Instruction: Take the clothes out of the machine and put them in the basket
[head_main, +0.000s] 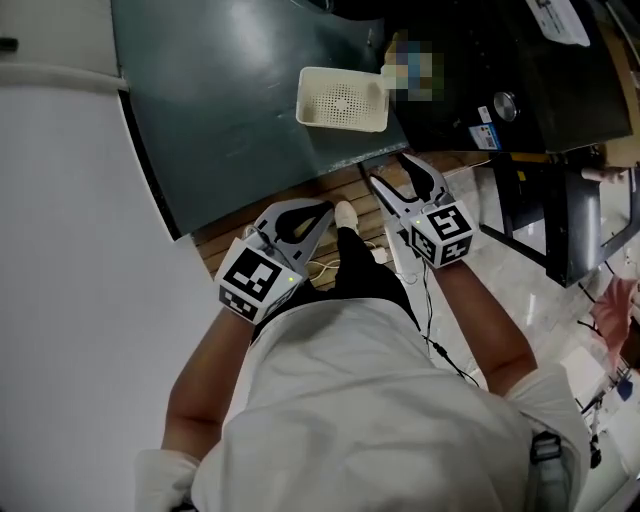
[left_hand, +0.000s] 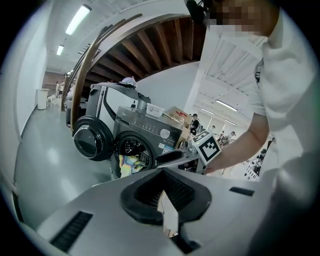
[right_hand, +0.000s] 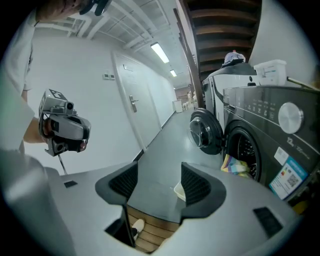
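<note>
Two tools held out side by side, low over a strip of wooden planks (head_main: 320, 185), with a pale shoe (head_main: 344, 212) just between them. On the left gripper (head_main: 328, 208), jaws closed tip to tip; grips nothing. On the right gripper (head_main: 388, 168), jaws standing clearly apart; holds nothing either, with only floor and planks seen through the gap.

Just ahead of both grippers, beyond the planks, a dark grey floor (head_main: 230, 110). On it, ahead of the right gripper and a little to its left, the white basket (head_main: 343, 98), upright, its perforated bottom showing.

Farther ahead and to the right of the right gripper, the dark washing machine (right_hand: 272, 135), with its round door (right_hand: 205, 131) swung wide open beside the drum opening. At the lower edge of that opening, clothes (right_hand: 234, 165) in bright yellow and blue, hanging partly out, well apart from both grippers and from the basket.
</note>
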